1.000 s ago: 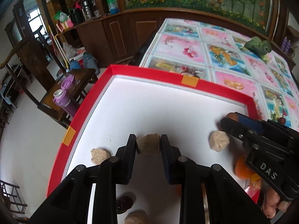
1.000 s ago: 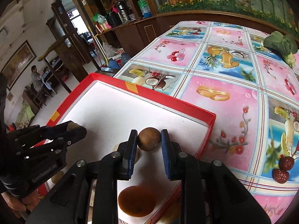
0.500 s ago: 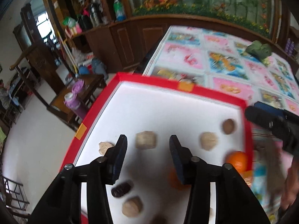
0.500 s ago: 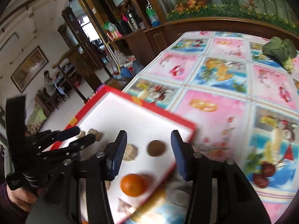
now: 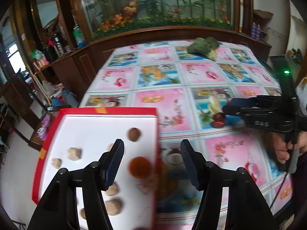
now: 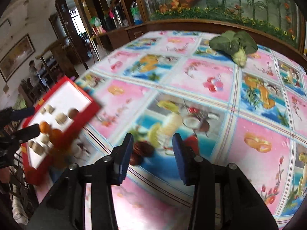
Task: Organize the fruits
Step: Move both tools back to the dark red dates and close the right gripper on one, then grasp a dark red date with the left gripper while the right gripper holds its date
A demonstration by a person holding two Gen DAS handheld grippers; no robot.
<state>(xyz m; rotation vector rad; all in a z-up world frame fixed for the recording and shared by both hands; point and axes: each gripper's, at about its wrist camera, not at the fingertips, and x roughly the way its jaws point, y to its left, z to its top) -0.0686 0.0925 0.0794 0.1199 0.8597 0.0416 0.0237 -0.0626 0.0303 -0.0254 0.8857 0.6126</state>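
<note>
Both tongs just let go: left tongs [image 5: 151, 159] wide, empty, pulled back from tray [image 5: 107, 111]; lump [image 5: 73, 153] left inside at 9 o'clock. Right tongs [image 6: 152, 151] wide, brown fruit [image 5: 133, 134] dropped in tray, now swung to dates [image 6: 143, 149] on worktop [image 6: 201, 76] — likely next pick.

left gripper [image 5: 152, 162] jaws apart, red tray [image 5: 107, 111]

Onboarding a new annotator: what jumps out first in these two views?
The red-rimmed white tray at the table's near left corner, holding an orange, a brown fruit and pale lumps. Then the loud pink fruit-print tablecloth with leafy greens at its far end. Both grippers are open and empty, the right gripper over two dark red fruits.
</note>
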